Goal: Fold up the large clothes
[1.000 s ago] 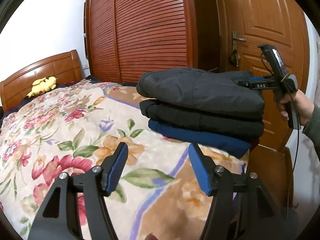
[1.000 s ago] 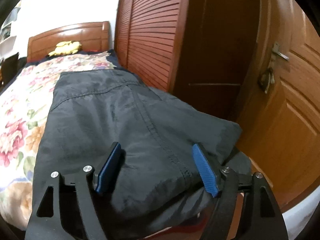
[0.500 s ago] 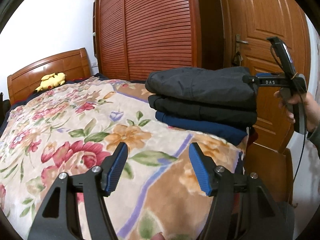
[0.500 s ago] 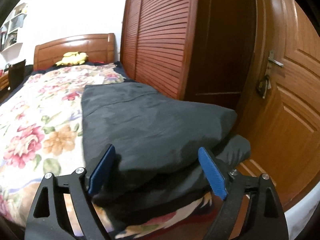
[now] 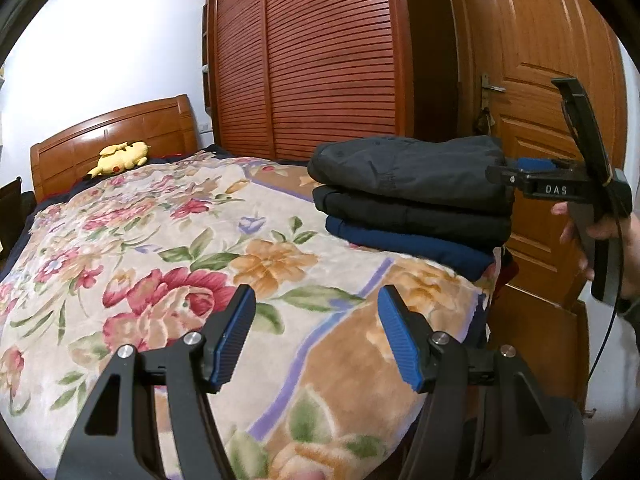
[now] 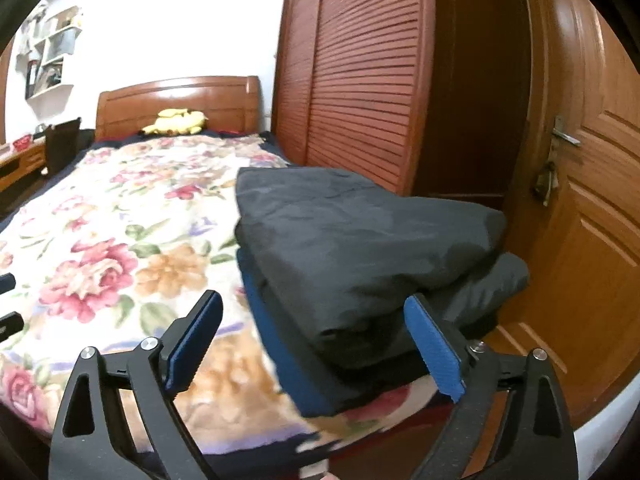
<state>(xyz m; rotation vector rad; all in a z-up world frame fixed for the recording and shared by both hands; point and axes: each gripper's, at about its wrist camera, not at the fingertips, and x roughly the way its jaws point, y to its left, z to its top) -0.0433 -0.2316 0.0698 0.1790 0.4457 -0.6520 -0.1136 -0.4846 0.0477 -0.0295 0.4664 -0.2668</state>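
A stack of folded clothes (image 5: 408, 196) lies at the near right corner of the bed: a dark grey garment (image 6: 360, 232) on top, a black one under it, a navy one (image 5: 408, 242) at the bottom. My left gripper (image 5: 316, 328) hovers open over the floral bedspread (image 5: 160, 248), well short of the stack, with nothing between its fingers. My right gripper (image 6: 316, 336) is in front of the stack, its jaws opening wide and touching no cloth. In the left wrist view the right gripper (image 5: 532, 178) sits at the stack's right end, held by a hand (image 5: 600, 236).
A yellow plush toy (image 5: 122, 156) lies by the wooden headboard (image 5: 112, 136). A slatted wardrobe (image 5: 320, 60) and a wooden door (image 5: 540, 92) stand right of the bed. A desk and dark chair (image 6: 60, 140) sit to the bed's left, shelves (image 6: 52, 52) on the wall.
The right gripper has backed off the top garment and spread wider; the stack now lies ahead of it. The left gripper has drawn back from the stack over the bedspread.
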